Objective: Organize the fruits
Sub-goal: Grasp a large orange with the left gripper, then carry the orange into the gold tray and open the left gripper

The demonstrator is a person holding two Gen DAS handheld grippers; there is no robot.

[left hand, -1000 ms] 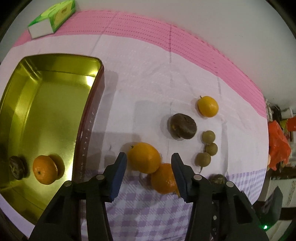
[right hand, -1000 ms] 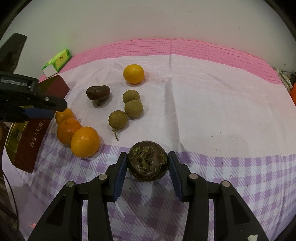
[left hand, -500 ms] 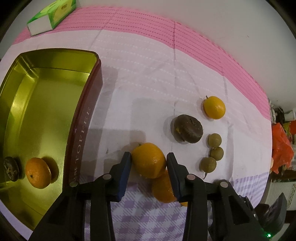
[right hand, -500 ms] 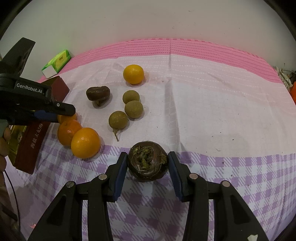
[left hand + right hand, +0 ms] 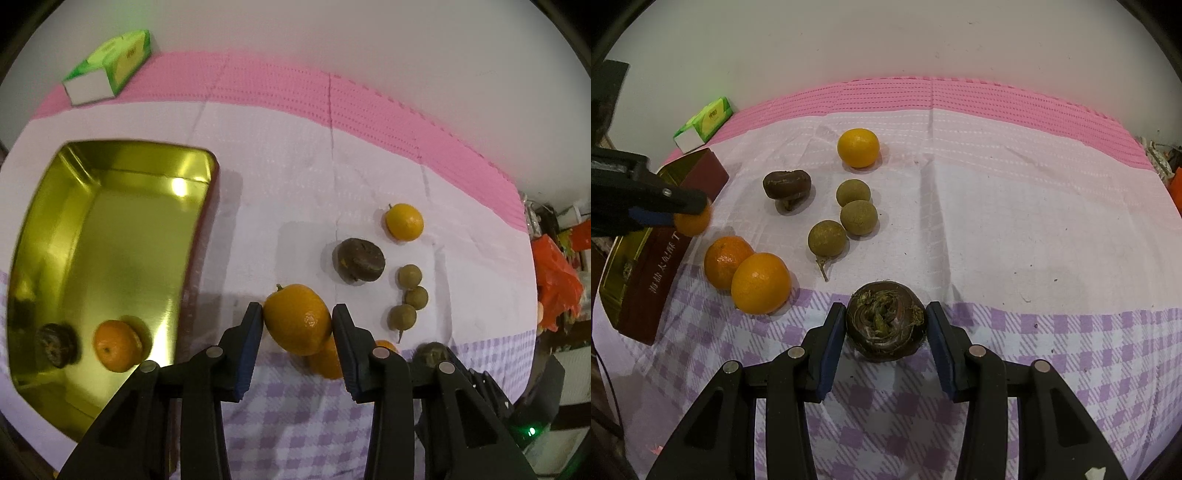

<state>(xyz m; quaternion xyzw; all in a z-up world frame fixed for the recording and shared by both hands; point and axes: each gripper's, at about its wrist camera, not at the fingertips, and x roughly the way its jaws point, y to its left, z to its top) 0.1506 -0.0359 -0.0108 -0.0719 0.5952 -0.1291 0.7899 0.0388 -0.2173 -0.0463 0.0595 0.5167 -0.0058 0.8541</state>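
At the left of the left wrist frame, a gold-lined tin (image 5: pixel 110 236) sits on the tabletop with a tangerine (image 5: pixel 117 345) and a dark brown fruit (image 5: pixel 57 345) in its lower end. At lower centre, the left gripper (image 5: pixel 297 321) has its jaws closed against both sides of an orange (image 5: pixel 297 319), which appears lifted clear of the cloth (image 5: pixel 295 155), though the angle makes that hard to confirm. Right of it lie a brown fruit (image 5: pixel 359 259), a yellow-orange citrus (image 5: pixel 404 222) and three small greenish-brown round fruits (image 5: pixel 409 275). At upper left sits a green tissue box (image 5: pixel 110 66).

In the right wrist frame, two oranges (image 5: pixel 746 273) rest touching at left. At lower centre, the right gripper (image 5: pixel 886 323) brackets a dark round fruit (image 5: pixel 885 319) with its stem scar up; the jaws sit just at its sides, contact uncertain.
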